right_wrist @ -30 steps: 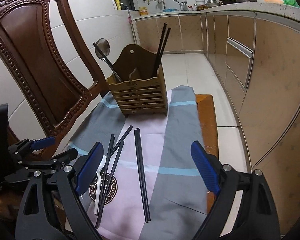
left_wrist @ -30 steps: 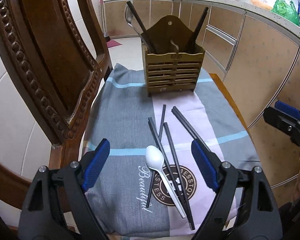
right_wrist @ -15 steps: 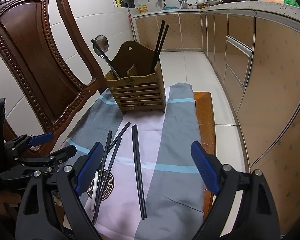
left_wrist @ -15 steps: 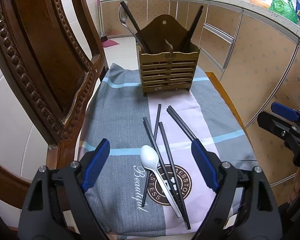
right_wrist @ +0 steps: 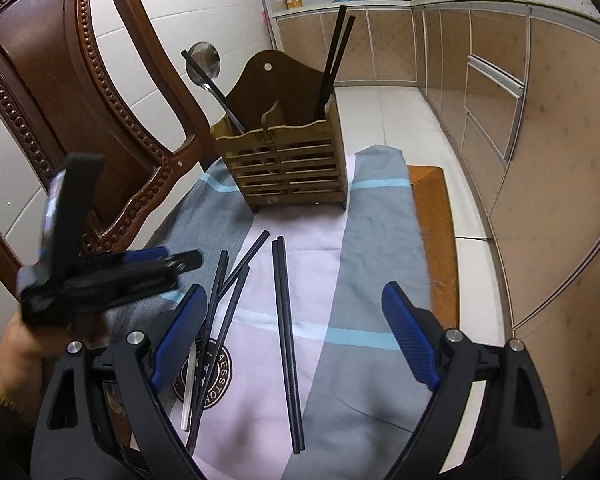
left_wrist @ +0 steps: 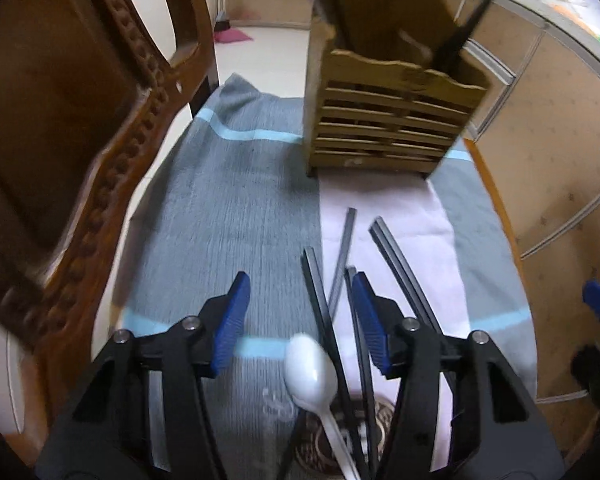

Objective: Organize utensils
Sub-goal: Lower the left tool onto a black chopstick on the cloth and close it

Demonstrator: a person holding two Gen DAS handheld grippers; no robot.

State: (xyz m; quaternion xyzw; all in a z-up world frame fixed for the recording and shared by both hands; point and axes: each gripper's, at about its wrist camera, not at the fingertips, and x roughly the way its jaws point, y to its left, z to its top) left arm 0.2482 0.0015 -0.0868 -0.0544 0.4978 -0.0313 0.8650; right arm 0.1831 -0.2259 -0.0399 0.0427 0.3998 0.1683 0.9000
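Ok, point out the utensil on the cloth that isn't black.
The white plastic spoon, lying among the black chopsticks near the left gripper; everything else loose there is black.

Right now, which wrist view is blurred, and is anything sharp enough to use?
Left wrist view: motion-smeared throughout; the wooden holder and chair back are soft, though the white spoon is still readable. Right wrist view: sharp on the paired chopsticks and holder, with only the left tool streaked. Both show fisheye bending at the edges.
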